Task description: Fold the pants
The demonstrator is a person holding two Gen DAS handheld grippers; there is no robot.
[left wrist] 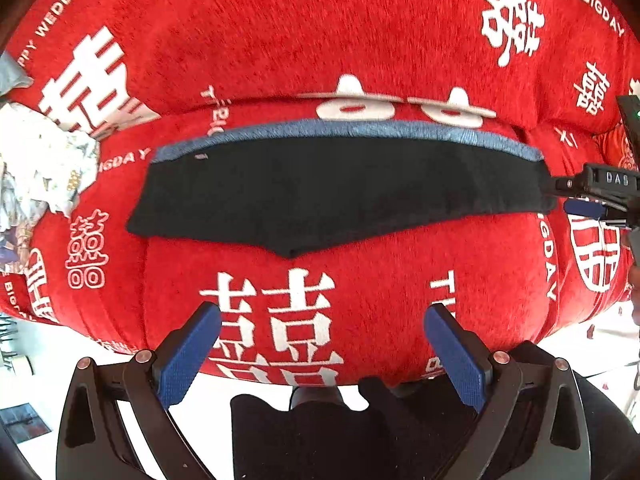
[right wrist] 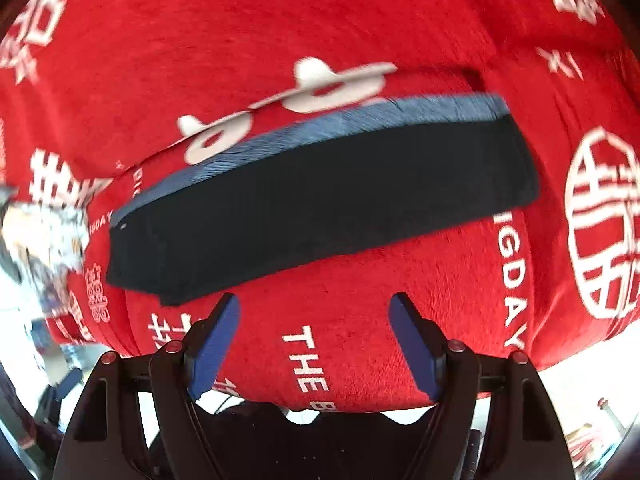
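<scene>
Black pants [left wrist: 340, 196] w/ blue waistband laid folded on red blanket [left wrist: 320, 40], left gripper [left wrist: 322, 344] held wide open, empty, right gripper [right wrist: 314, 340] spread apart, nothing gripped.

Dark pants [left wrist: 340, 196] lie folded flat in a long band; blue waistband along the far edge.

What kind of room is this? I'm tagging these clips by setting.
Probably a home, likely a bedroom or living room: a cushioned surface under a red wedding-print cover, folded black pants laid on it, and crumpled patterned cloth at one side.
</scene>
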